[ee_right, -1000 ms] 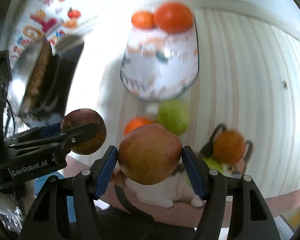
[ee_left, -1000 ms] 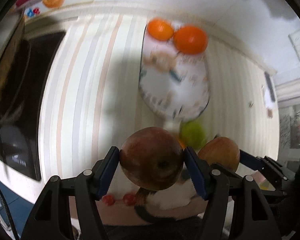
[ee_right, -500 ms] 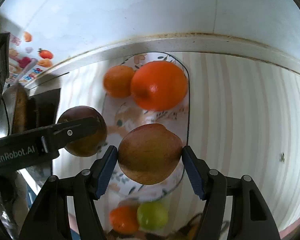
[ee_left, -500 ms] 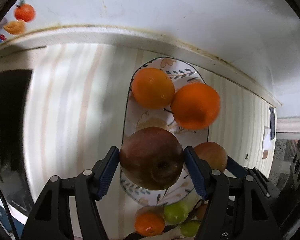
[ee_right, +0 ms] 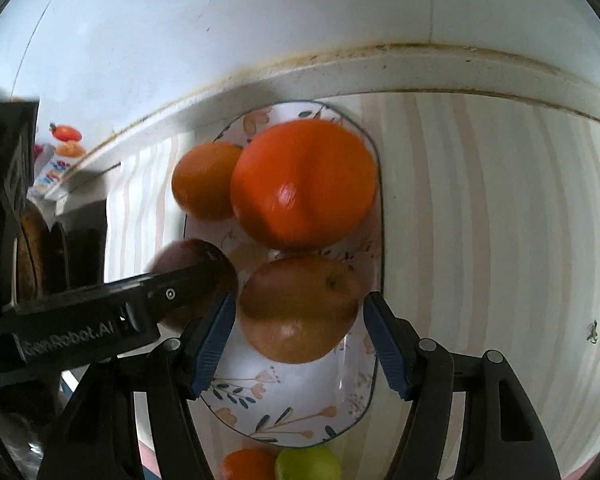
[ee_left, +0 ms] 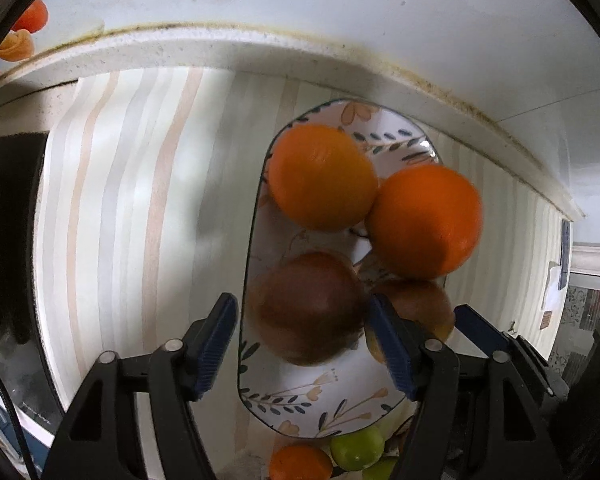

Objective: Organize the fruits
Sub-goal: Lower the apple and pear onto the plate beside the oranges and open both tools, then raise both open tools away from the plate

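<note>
Left wrist view: I see the dark red apple (ee_left: 308, 308) low in the middle of my frame, lying on the floral oval plate (ee_left: 320, 404). My left gripper (ee_left: 302, 344) has just been opening; its blue pads (ee_left: 216, 344) stand apart on either side of the apple, a clear gap at the left pad, the right pad just beside the fruit, so I am no longer clamping it. Right of it, partly behind my right-hand finger, sits the yellow-red apple (ee_left: 420, 308). Above them, toward the far end of the plate, two oranges (ee_left: 320, 176) touch each other. Below the plate's near rim, at the bottom edge, I make out a small orange fruit (ee_left: 300, 464) and a green fruit (ee_left: 358, 450). The plate rests on a striped cloth (ee_left: 140, 200) that runs to a stained white ledge (ee_left: 220, 40) in the upper part of the frame.

In the right wrist view, the yellow-red apple (ee_right: 298, 308) lies on the plate (ee_right: 284, 412) between the pads of my right gripper (ee_right: 298, 340). Those jaws too have just been opening and stand clear of the fruit on both sides. The left gripper's black finger (ee_right: 100, 320) crosses in from the left, over the dark apple (ee_right: 192, 264). The big orange (ee_right: 304, 188) fills the centre above.
</note>
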A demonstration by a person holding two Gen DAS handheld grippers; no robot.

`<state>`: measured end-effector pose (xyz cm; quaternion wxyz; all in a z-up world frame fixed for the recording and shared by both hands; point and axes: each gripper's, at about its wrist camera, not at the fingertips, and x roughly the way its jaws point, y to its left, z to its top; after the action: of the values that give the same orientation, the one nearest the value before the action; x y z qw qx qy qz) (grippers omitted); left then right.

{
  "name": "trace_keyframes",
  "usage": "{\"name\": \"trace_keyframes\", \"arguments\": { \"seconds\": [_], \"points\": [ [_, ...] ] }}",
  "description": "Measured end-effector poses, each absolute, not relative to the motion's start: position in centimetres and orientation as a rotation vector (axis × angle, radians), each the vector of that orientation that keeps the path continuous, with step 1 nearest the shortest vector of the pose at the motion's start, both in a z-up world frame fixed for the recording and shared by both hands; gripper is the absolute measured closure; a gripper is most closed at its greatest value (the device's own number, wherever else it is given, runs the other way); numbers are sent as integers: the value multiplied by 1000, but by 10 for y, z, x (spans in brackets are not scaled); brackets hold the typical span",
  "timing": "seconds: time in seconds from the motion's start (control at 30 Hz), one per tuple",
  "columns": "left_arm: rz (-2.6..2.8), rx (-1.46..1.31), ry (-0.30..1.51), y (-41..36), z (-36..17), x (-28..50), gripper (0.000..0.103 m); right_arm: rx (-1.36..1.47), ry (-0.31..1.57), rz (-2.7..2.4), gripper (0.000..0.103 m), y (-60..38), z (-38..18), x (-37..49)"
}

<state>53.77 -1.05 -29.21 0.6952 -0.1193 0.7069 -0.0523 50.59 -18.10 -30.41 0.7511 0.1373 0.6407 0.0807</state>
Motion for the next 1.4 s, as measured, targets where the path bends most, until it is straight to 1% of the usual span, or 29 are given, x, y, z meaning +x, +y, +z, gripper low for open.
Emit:
{"name": "trace_keyframes", "arguments": {
  "seconds": [0.03,0.1,0.27,0.67,0.97,1.4],
  "points": [
    [-116,-263,1567,-10,-289,537,23,299,1397,173,18,-182,-302,506],
    [-112,-247,1538,-10,-280,536,17,282,1396,161,14,-182,-297,506],
    [-89,-229,1500,-5,-265,530,17,239,1405,122,6,-184,-288,499],
    [-6,-99,1372,4,-221,474,17,114,1364,53,6,-190,-253,457],
    [-3,-79,1245,14,-177,418,17,101,1270,63,6,-192,-199,408],
    [-47,-82,1148,15,-122,341,17,115,1143,94,6,-187,-128,337]
  ]
}}
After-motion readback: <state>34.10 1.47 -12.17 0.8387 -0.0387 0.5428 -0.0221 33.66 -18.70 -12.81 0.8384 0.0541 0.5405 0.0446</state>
